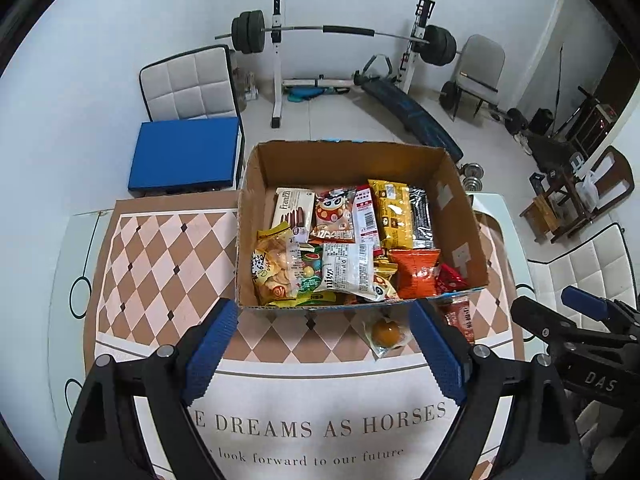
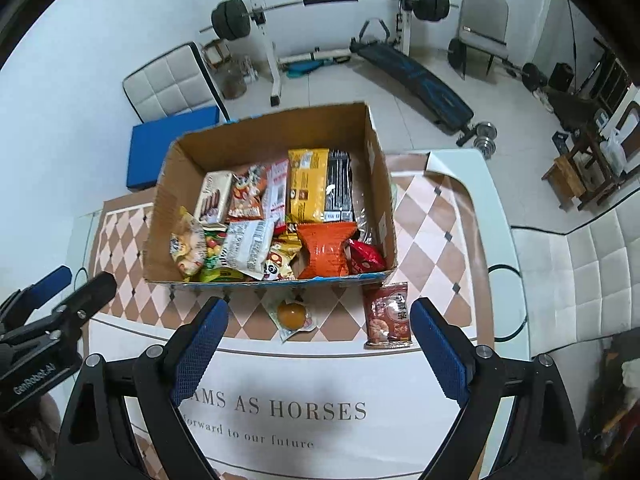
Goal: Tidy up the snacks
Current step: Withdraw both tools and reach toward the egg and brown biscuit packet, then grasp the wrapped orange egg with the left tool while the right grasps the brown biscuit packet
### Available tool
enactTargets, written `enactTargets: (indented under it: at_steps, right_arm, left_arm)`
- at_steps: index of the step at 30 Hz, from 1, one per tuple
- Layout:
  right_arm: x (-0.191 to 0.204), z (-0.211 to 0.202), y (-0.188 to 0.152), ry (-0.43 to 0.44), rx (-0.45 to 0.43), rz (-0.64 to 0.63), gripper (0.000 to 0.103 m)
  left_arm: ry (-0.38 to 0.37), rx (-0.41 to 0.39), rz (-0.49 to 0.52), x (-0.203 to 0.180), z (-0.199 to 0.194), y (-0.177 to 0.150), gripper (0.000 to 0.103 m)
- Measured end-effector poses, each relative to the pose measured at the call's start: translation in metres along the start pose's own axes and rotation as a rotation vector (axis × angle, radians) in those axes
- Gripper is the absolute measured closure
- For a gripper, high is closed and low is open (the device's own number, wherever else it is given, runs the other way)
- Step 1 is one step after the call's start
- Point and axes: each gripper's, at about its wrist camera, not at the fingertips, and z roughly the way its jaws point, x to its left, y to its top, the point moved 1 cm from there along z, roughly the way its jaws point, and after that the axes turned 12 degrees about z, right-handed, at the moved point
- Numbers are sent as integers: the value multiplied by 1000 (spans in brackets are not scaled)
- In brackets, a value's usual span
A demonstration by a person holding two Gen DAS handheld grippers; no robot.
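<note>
Two crinkly packets [image 2: 387, 316] lie on bench beside corrugated cardboard box [image 2: 164, 224] crammed with glossy snack bags; both fingers wide, empty.

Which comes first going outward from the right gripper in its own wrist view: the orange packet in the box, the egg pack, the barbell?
1. egg pack, on the mat between the right gripper's fingers
2. orange packet, inside the box's near side
3. barbell, racked at the far wall
</note>
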Motion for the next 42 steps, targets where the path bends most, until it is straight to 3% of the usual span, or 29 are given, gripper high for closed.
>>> enactTargets:
  at_steps: [6, 11, 18, 23, 29, 35, 37, 38, 42]
  right_arm:
    - [-7, -19, -7, 32, -13, 10, 8]
    - [-32, 0, -12, 29, 36, 65, 5]
    - [-86, 79, -23, -39, 177, 174, 5]
    - [-118, 130, -29, -56, 248, 245, 5]
    - [-144, 155, -29, -106, 278, 249, 5]
    - [-150, 179, -26, -95, 293, 227, 5]
    - [-148, 189, -24, -90, 301, 222, 5]
    - [-147, 194, -23, -87, 306, 220, 5]
    - [-139, 217, -21, -86, 323, 208, 5]
  left_arm:
    - [0, -27, -15, -8, -14, -6, 15]
    - [-1, 1, -47, -11, 0, -16, 15]
    - [-110, 188, -123, -29, 84, -37, 15]
    - [-209, 277, -176, -52, 147, -44, 15]
    - [-234, 346, -209, -73, 207, -47, 15]
    - [-176, 358, -211, -86, 235, -53, 17]
    - [-162, 367, -206, -90, 243, -55, 24]
    - [-156, 375, -201, -92, 246, -56, 35]
    - [-105, 364, -143, -101, 242, -55, 57]
